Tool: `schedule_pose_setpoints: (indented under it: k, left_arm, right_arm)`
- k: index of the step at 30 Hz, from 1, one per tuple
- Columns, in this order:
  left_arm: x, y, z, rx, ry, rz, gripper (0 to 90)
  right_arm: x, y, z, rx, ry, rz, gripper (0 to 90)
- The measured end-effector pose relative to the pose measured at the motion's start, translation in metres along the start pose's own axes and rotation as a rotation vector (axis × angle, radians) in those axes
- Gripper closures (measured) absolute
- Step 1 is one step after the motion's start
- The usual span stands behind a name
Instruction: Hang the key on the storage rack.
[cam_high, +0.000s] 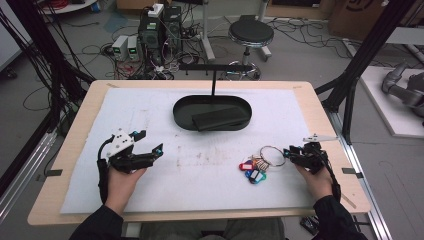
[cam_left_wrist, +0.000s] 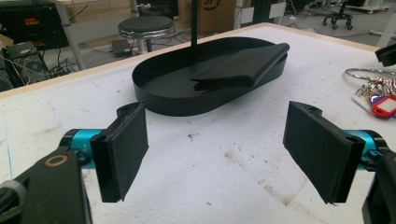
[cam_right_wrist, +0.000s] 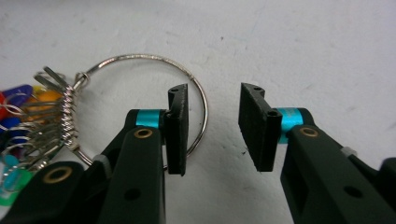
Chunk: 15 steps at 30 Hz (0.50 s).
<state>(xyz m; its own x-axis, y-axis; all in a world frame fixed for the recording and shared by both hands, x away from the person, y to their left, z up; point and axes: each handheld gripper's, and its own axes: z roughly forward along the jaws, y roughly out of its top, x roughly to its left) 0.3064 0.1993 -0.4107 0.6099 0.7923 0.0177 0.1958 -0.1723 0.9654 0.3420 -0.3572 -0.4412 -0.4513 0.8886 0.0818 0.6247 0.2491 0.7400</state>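
Observation:
A big metal key ring (cam_high: 272, 155) with several coloured tags (cam_high: 252, 171) lies on the white mat (cam_high: 200, 165), right of centre. My right gripper (cam_high: 287, 153) is down at the ring's right side. In the right gripper view the gripper (cam_right_wrist: 213, 100) is open, one jaw inside the ring (cam_right_wrist: 68, 114) and the other outside, so the wire runs between them untouched. My left gripper (cam_high: 150, 141) hovers wide open over the mat's left part, nothing between its pads (cam_left_wrist: 217, 112). The keys (cam_left_wrist: 373, 91) show at the right edge of its view.
A black oval tray (cam_high: 176, 112) stands at the back middle with a folded black item (cam_high: 220, 119) inside; both show in the left gripper view (cam_left_wrist: 177, 102) (cam_left_wrist: 243, 70). A thin black post (cam_high: 213, 82) rises behind the tray. A stool (cam_high: 251, 34) and cabled boxes sit beyond the table.

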Motion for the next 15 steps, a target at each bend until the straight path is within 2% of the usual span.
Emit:
schedule_pose_setpoints:
  k: [7,15]
  left_arm:
    - [-0.001,-0.001,0.000,0.005,0.001,-0.001,22.1]
    - [-0.002,-0.002,0.001,0.006,-0.002,-0.004,22.0]
  right_arm:
    - [0.008,0.003,0.015,0.063,-0.018,-0.054,72.0]
    - [0.015,0.003,0.018,0.064,-0.078,-0.104,81.6]
